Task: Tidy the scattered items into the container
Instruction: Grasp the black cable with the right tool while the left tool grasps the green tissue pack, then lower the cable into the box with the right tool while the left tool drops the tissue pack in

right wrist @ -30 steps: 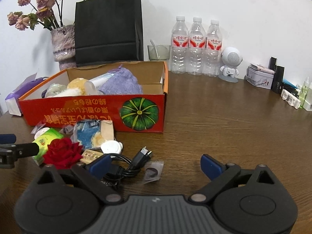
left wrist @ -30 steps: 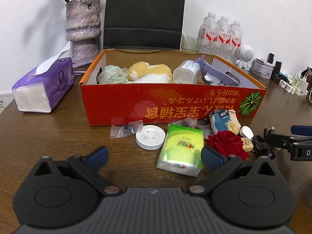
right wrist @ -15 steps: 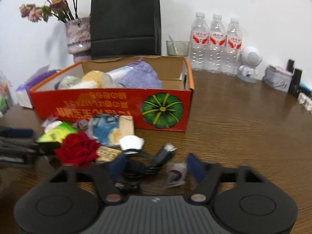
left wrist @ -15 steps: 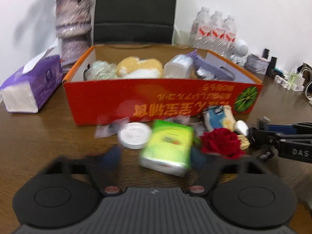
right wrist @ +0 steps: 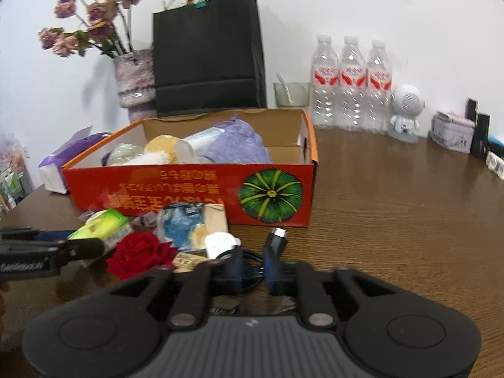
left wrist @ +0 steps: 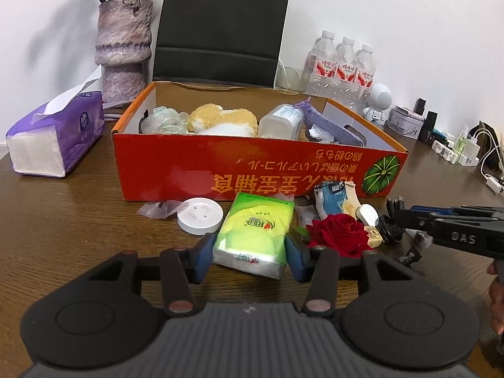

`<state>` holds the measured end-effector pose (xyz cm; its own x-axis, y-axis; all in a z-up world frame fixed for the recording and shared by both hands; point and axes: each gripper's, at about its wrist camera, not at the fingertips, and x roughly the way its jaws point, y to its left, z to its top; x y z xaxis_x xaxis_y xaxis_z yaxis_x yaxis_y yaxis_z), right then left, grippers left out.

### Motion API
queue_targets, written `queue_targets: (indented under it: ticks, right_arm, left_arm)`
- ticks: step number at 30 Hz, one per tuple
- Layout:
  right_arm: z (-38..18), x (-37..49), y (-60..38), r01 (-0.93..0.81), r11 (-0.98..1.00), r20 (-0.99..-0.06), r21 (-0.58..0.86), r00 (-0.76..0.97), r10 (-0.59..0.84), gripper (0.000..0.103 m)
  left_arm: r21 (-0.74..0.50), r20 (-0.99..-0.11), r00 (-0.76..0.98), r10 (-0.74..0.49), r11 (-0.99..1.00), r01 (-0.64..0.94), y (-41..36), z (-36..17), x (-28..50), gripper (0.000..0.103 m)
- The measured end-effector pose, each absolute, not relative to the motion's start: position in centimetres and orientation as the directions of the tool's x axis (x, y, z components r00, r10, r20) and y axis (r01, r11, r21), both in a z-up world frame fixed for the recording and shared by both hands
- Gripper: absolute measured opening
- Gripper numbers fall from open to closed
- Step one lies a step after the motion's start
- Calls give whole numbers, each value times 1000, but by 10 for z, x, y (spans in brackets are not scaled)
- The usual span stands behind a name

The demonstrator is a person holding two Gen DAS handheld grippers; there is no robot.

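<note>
An orange cardboard box [left wrist: 195,163] holds several items. In front of it lie a green tissue pack [left wrist: 255,236], a red rose [left wrist: 338,234], a white disc [left wrist: 200,220], a blue snack packet [left wrist: 334,198] and a black cable [right wrist: 252,267]. My left gripper [left wrist: 250,255] is shut on the green tissue pack, its pads on both sides. My right gripper [right wrist: 253,272] is shut on the black cable with its plug [right wrist: 277,239]; it also shows in the left wrist view [left wrist: 409,220]. The box [right wrist: 189,186] and rose [right wrist: 138,252] show in the right wrist view.
A purple tissue pack [left wrist: 53,138] lies left of the box. A vase [left wrist: 124,47], a black bag [left wrist: 220,28], three water bottles [left wrist: 343,66] and a white speaker [left wrist: 378,100] stand behind. Small gadgets and chargers [left wrist: 460,148] sit at the far right.
Both grippers moved forward and closed: the left onto the green tissue pack, the right onto the black cable. Both were open a second ago.
</note>
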<state>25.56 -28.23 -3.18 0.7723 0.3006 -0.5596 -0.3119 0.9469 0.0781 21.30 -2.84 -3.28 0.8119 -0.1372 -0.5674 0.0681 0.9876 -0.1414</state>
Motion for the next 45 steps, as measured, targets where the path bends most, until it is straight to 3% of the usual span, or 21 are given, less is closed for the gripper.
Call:
queue_targets:
  ticks: [3,6,8,9,17,26,34,45]
  right_arm:
    - [-35,266,-282,-302,951,-581,63,764,281,34]
    - [-37,280,-284,-320,940,-602,114,731,322,33]
    - [-38,283,-288,-330,928,-601,173,711,365,14]
    - [-38,282,-290,-329,925,-599,190,708,374,11]
    - [-13,252,-297,-322,927,-481,191,793,374,11]
    - [29,243,-289,-364,910,-376,200,829,414,11]
    - [56,287,-259,-325,921,-353,214,854,383,11]
    - [48,349,-236,-330,914,-371,237,838,399,11]
  left_arm:
    - [-145,-570,810,-137,987,64,-28,-33,213,49]
    - [-153,-572,808,-138,986,60,-27,-34,213,49]
    - [-164,-567,812,-139,985,54,-25,-33,212,49]
    - [-169,-563,815,-139,984,51,-24,-32,211,49]
    - [-179,-527,838,-140,982,51,-21,-24,204,48]
    - [-166,-392,909,-140,983,80,-22,24,194,48]
    - [-212,-312,945,-100,977,34,-16,59,237,48]
    - [-225,-375,926,-31,973,-58,-10,41,310,48]
